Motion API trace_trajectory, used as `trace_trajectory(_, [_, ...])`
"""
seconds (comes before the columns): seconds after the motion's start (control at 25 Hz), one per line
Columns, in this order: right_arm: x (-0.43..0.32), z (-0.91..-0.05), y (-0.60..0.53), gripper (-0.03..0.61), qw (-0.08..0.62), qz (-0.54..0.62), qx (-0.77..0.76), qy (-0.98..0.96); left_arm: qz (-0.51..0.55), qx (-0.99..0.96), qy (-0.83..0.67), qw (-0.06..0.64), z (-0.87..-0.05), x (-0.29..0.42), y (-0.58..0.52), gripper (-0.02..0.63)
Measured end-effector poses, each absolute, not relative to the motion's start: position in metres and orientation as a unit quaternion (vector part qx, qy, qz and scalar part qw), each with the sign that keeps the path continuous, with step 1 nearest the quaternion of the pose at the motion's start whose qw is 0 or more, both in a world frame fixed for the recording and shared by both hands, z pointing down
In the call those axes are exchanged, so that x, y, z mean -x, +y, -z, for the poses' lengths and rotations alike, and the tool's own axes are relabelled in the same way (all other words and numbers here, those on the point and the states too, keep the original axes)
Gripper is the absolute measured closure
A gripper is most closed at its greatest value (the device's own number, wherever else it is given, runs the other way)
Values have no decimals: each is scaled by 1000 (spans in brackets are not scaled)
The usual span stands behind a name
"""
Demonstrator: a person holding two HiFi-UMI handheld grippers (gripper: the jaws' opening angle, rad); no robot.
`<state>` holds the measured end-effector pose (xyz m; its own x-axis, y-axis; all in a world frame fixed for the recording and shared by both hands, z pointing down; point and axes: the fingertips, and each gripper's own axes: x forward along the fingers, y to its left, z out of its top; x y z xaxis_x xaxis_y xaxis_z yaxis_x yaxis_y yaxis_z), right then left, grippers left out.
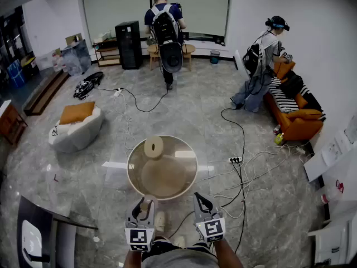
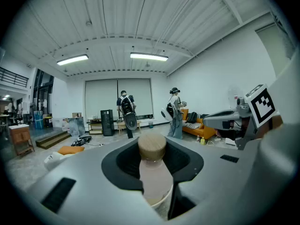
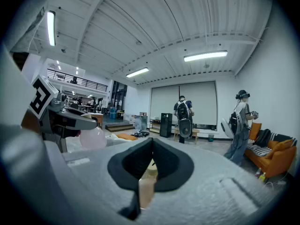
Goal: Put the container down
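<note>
Left gripper [image 1: 144, 204] holds container [image 2: 153, 172] near table [image 1: 129, 175].

- Pale pink translucent plastic container [image 2: 154, 182]: smooth, slightly cloudy wall; its round tan lid [image 2: 152, 146] looks like matt wood.
- Round glass-topped table [image 1: 129, 175]: glossy, see-through top, pale wood-look rim.
- Grey stone-look floor [image 1: 184, 113] beyond the table: polished, reflective.
- Left gripper [image 1: 144, 204], on the table's near side: matt grey plastic shells, black matt pads [image 2: 126, 161].
- Orange sofa [image 1: 298, 124], far right of the table: matt upholstery.

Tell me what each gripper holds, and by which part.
Left gripper grips the bottle by its body, below the cap. Right gripper holds nothing.
</note>
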<state>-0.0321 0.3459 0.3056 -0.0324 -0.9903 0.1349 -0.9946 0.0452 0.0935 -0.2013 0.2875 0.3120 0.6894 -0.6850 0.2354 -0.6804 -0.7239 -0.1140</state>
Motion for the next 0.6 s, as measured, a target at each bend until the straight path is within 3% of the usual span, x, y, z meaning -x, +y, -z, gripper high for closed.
trace_trajectory(0.6, [1,-316,345,578,71,-30,-708,-702,135,932,337,3,-319,155,271,480])
